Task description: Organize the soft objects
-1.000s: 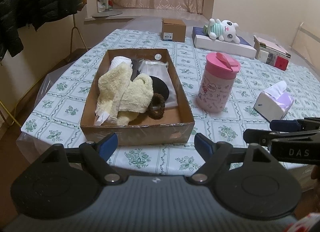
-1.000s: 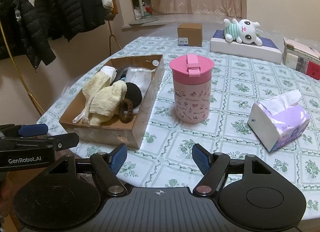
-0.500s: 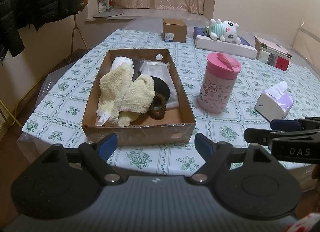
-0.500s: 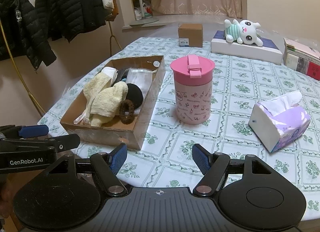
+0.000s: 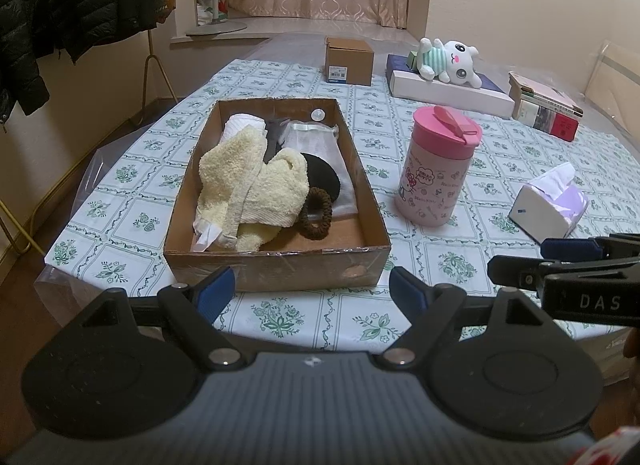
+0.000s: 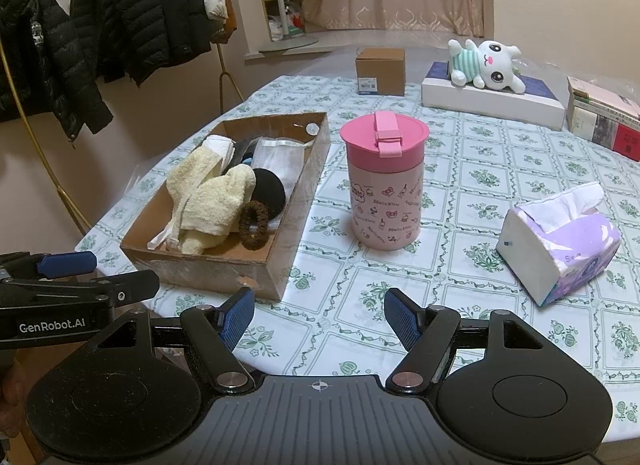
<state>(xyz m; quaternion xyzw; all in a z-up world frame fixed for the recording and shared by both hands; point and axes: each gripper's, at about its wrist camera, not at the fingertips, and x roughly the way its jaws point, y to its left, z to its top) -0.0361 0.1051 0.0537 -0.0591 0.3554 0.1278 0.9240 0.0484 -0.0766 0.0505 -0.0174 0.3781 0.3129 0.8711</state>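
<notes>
Nothing had changed over the last second: both views matched the earlier ones, with the two hands parked at the near edge of the counter [image 5: 120, 201] and every item where it had been. The left tongs [image 5: 312, 285] stood wide with nothing between the blue pads, aimed at the near wall of the cardboard box [image 5: 276, 265]. The right tongs [image 6: 320, 317] were also wide and empty, hanging over bare tablecloth just right of the box's near corner. The soft things lay inside the box: a cream towel [image 5: 248, 193] bunched across the middle, a brown hair tie [image 5: 318, 213] leaning against it toward the near end, a black round pad [image 5: 324, 177] beside that, and a white mesh pouch [image 5: 316, 141] and a folded white cloth [image 5: 240, 123] at the far end. Outside the box stood a pink lidded cup [image 6: 384, 185], close to the box's right wall, with a tissue pack [image 6: 560, 241] well to the right. A plush rabbit [image 6: 488, 65] lay on a flat white box [image 6: 492, 101] at the far side of the counter. This stillness read as a pause, either before the first reach or after the last drop. With most soft items in the box already, the plush looked like the likely remaining candidate, though that is a guess.
</notes>
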